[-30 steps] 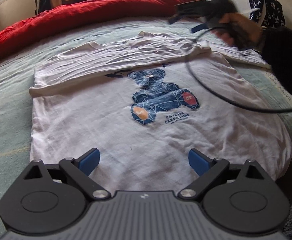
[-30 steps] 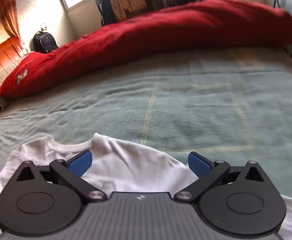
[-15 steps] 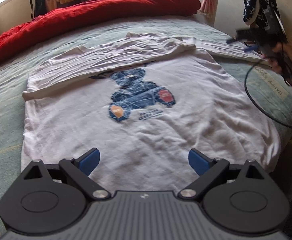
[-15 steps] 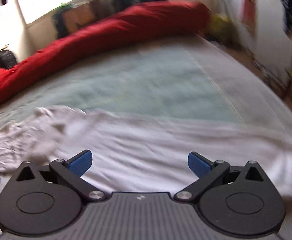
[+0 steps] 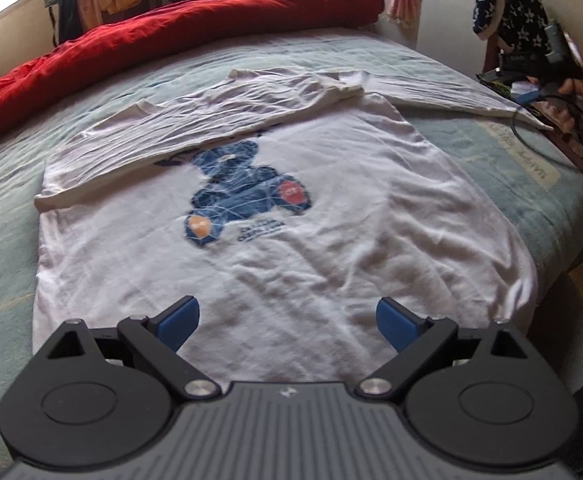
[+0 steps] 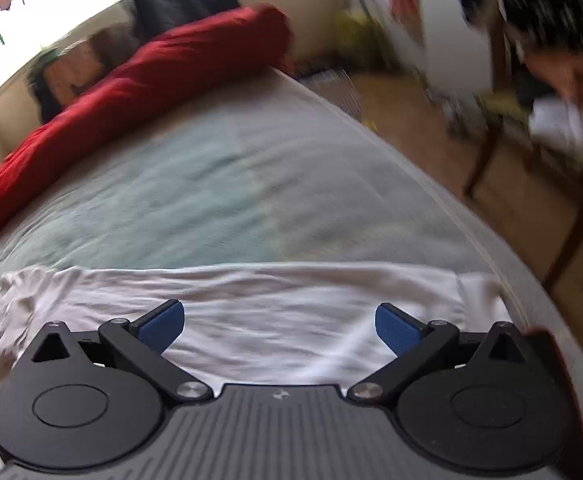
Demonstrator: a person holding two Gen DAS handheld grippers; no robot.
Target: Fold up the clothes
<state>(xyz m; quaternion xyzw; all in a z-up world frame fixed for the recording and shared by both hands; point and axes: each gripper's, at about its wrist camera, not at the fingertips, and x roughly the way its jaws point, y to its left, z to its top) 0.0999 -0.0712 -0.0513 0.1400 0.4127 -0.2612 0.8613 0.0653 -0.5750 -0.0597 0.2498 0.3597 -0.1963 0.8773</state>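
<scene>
The left gripper (image 5: 287,322) hangs over the near hem of the T-shirt (image 5: 331,216), its blue pads (image 5: 179,318) spread wide with nothing between them. The right gripper (image 6: 277,326) is likewise wide open and empty, poised above a white sleeve (image 6: 251,300) that lies flat at the right edge of the bed (image 6: 195,184); this view is blurred. From the left wrist view the T-shirt lies spread on the bed, print (image 5: 247,196) up, hem nearest the camera, with its far left side folded over the chest so that the fold covers the top of the print. The other sleeve stretches out to the far right, toward the bed's edge, where a hand (image 5: 579,100) holds the right gripper with a black cable (image 5: 531,144) looping beside it. A red duvet (image 5: 163,36) is bunched along the far side of the bed.
</scene>
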